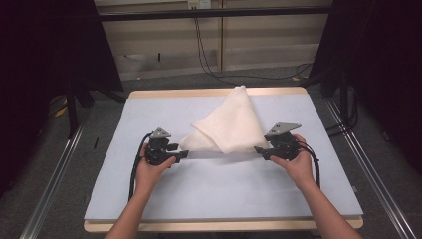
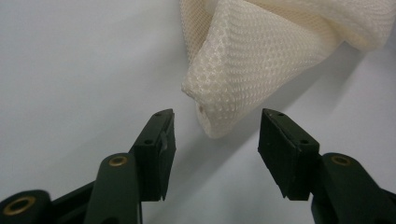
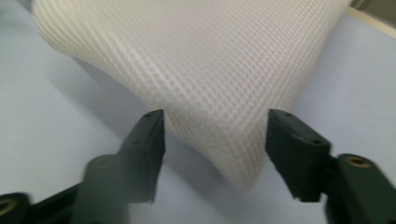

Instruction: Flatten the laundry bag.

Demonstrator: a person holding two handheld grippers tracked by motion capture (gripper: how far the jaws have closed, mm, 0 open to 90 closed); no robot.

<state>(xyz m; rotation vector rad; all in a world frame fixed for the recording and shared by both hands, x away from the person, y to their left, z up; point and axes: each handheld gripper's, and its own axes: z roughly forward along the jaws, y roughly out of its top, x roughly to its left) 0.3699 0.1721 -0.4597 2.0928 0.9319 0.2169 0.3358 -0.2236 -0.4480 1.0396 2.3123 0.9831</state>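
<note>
Your cloth (image 1: 234,124) is cream-white, and up close it carries a fine diamond mesh weave across its whole surface. The mat (image 1: 214,184) under it is a plain pale blue-grey with no pattern, and the counter (image 1: 149,93) shows as a light wood-tan rim around that mat. Your left hand-held gripper (image 1: 180,155) is black, with small brass-coloured rings at its jaw pivots and a grey plate on top. Your right hand-held gripper (image 1: 259,150) is the same black, with the same brass rings and grey plate. Both trailing cables are black.
</note>
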